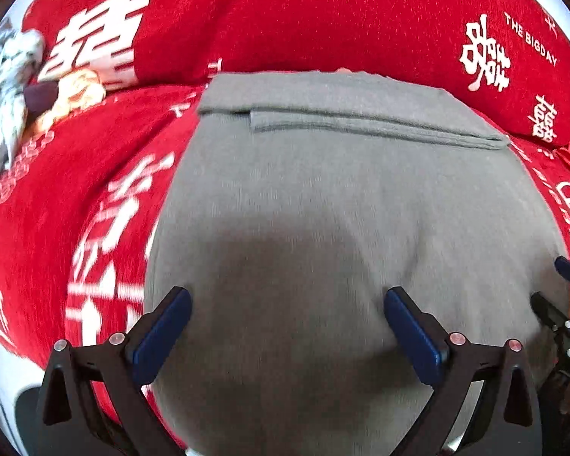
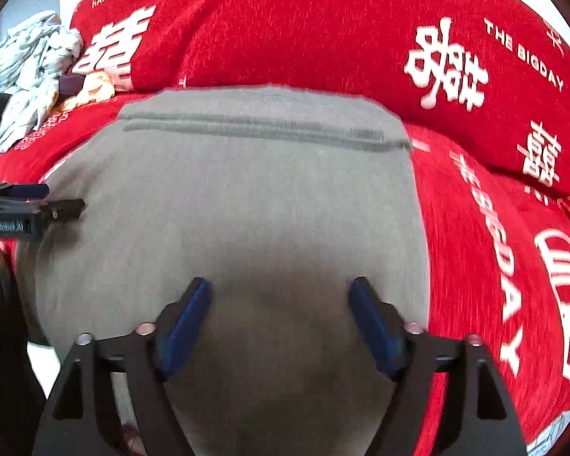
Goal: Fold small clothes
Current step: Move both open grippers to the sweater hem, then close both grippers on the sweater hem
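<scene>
Both the left gripper (image 1: 287, 300) and right gripper (image 2: 281, 290) hover spread and empty over the partly folded grey garment (image 1: 323, 197); next, pinch its near edge.

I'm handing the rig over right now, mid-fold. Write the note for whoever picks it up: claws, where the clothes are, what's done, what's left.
Left claw: open, empty, over the near part of the grey garment.
Right claw: open, empty, over the same garment, to the left claw's right.
Grey garment: flat on the red bedspread, far edge already folded over into a band.
Unfolded clothes pile: far left on the bedspread, untouched.
Done: first fold at the far edge.
Left: likely grip the near edge, finish the fold, then work through the pile.
</scene>
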Action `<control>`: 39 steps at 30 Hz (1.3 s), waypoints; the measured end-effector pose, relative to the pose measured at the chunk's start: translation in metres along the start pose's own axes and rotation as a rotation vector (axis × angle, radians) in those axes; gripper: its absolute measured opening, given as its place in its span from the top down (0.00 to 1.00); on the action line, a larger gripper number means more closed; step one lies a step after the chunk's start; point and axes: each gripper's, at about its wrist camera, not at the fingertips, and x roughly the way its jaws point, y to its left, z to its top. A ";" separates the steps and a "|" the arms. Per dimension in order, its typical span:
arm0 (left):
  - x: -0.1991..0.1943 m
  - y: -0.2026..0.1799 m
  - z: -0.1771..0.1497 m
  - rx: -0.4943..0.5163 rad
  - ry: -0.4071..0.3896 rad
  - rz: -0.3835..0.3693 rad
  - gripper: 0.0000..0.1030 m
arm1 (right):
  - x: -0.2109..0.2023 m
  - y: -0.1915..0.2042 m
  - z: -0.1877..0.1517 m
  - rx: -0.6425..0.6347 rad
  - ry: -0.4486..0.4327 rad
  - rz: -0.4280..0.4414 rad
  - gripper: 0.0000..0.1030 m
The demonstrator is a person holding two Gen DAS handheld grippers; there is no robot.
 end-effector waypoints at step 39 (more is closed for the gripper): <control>-0.008 0.093 -0.096 -0.533 0.129 -0.224 0.01 | -0.055 -0.059 -0.056 0.214 -0.140 0.428 0.91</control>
